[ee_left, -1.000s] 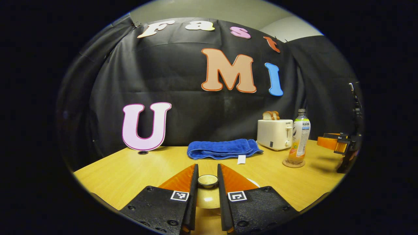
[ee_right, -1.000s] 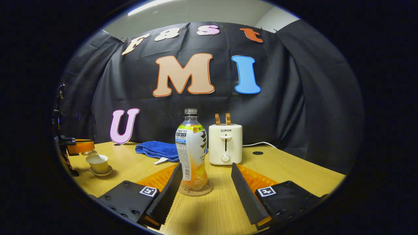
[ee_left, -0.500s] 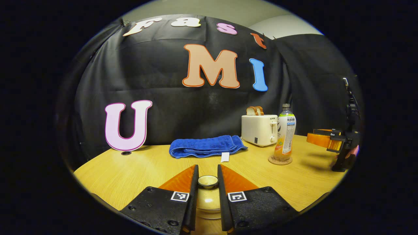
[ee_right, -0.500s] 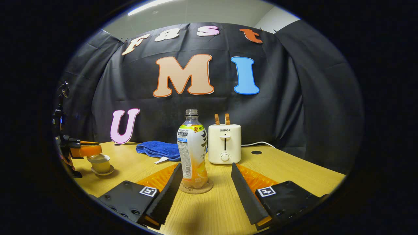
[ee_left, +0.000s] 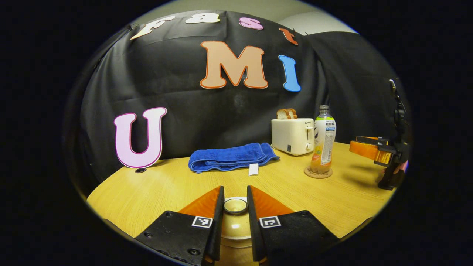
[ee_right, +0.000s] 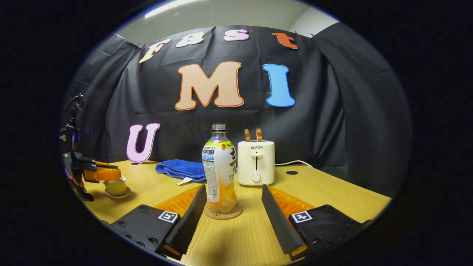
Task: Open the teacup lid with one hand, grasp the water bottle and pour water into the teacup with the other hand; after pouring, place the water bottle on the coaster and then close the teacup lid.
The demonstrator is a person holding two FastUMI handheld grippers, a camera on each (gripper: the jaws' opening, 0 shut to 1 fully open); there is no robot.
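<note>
So the wooden table (ee_right: 332, 195) holds a blue towel (ee_right: 179, 170), toaster (ee_right: 255, 162) and the water bottle (ee_right: 218, 170), upright on its coaster (ee_right: 223, 213). Right gripper (ee_right: 232, 214) fingers are spread wide, bottle between them untouched. Left gripper (ee_left: 235, 207) fingers are clenched on the teacup lid (ee_left: 235, 205), sitting on the teacup (ee_right: 115, 186) far left.

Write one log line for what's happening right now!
left gripper: shut on round cream teacup lid | right gripper: open, behind clear plastic water bottle | bottle: upright on round cork coaster
</note>
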